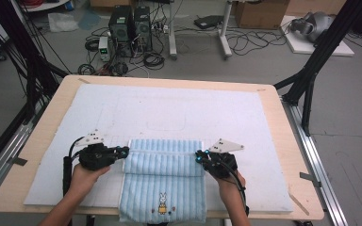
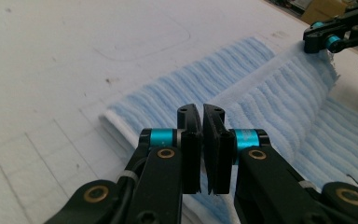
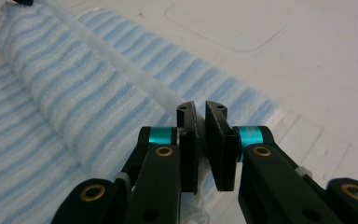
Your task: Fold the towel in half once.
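Note:
A light-blue striped towel (image 1: 162, 162) with a small rabbit print (image 1: 162, 203) lies at the table's near edge, its front end hanging over. Its far part is lifted into a fold that runs between the two grippers. My left gripper (image 1: 122, 151) is shut on the fold's left corner. The towel (image 2: 261, 88) stretches away from the left gripper (image 2: 203, 116) toward the right gripper (image 2: 324, 39). My right gripper (image 1: 199, 155) is shut on the fold's right corner. In the right gripper view the jaws of the right gripper (image 3: 200, 112) pinch the towel (image 3: 74, 84), with white cloth between them.
A white mat (image 1: 169, 108) covers most of the wooden table (image 1: 52, 117). Black frame legs (image 1: 311, 70) stand at both far corners. Computer towers (image 1: 129, 28), cables and boxes sit on the floor beyond.

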Tool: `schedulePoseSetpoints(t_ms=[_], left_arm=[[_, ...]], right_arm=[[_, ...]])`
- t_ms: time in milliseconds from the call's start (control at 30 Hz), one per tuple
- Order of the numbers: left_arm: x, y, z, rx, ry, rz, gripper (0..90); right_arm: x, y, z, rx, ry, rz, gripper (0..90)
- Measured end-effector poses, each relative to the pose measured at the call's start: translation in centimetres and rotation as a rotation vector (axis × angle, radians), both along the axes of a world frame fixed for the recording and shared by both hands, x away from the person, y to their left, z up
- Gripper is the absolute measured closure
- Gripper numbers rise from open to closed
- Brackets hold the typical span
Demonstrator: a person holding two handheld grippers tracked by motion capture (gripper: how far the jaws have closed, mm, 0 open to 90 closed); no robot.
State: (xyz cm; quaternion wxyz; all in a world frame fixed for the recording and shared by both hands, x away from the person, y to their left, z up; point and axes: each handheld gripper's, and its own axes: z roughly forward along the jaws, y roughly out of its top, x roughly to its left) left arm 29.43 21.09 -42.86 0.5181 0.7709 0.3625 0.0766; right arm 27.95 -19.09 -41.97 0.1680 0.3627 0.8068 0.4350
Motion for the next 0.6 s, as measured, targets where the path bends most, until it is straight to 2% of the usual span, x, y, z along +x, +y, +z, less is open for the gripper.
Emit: schedulePoseSetpoints(t_ms=[67, 233, 367, 467, 600], left_arm=[[-0.3, -0.1, -0.3, 0.008, 0.006, -0.008, 85.5], [-1.2, -0.1, -0.9, 0.01, 0.024, -0.02, 85.4], [-1.7, 0.1, -1.5, 0.01, 0.061, -0.029, 85.4], [-2.1, 0.1, -1.8, 0.015, 0.087, -0.047, 85.1], [-2.3, 0.2, -2.0, 0.007, 0.084, -0.063, 81.5]], right_arm=[[-0.5, -0.1, -0.4, -0.014, 0.01, 0.005, 83.6], [-1.6, -0.2, -1.1, -0.005, 0.032, 0.006, 83.4], [-2.2, -0.2, -1.4, 0.0, 0.043, 0.009, 83.1], [-2.5, 0.0, -1.8, -0.023, 0.058, 0.013, 82.9], [-2.9, 0.0, -2.2, -0.032, 0.076, 0.006, 79.9]])
